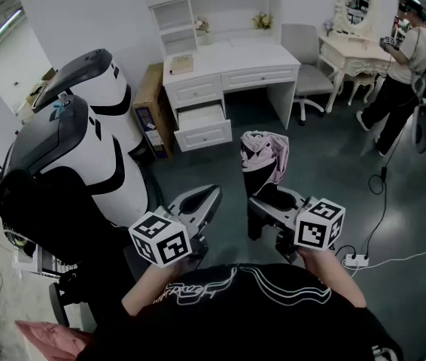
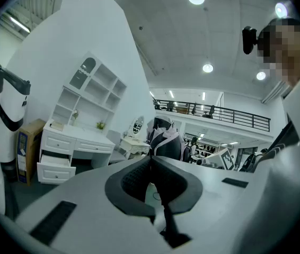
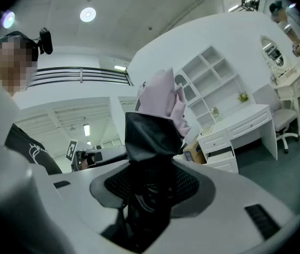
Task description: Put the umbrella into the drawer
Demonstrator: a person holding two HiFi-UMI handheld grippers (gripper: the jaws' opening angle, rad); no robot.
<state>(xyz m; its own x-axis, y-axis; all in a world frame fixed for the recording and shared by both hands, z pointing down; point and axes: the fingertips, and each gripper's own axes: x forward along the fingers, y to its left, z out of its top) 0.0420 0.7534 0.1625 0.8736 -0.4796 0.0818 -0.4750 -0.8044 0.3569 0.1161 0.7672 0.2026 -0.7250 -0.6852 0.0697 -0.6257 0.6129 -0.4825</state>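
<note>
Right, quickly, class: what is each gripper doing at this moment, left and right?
Left gripper: closed, nothing between its jaws.
Right gripper: closed on the folded umbrella.

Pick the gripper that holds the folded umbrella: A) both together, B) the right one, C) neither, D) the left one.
B: the right gripper clamps the umbrella between its jaws, while the left gripper is shut with nothing in it.
</note>
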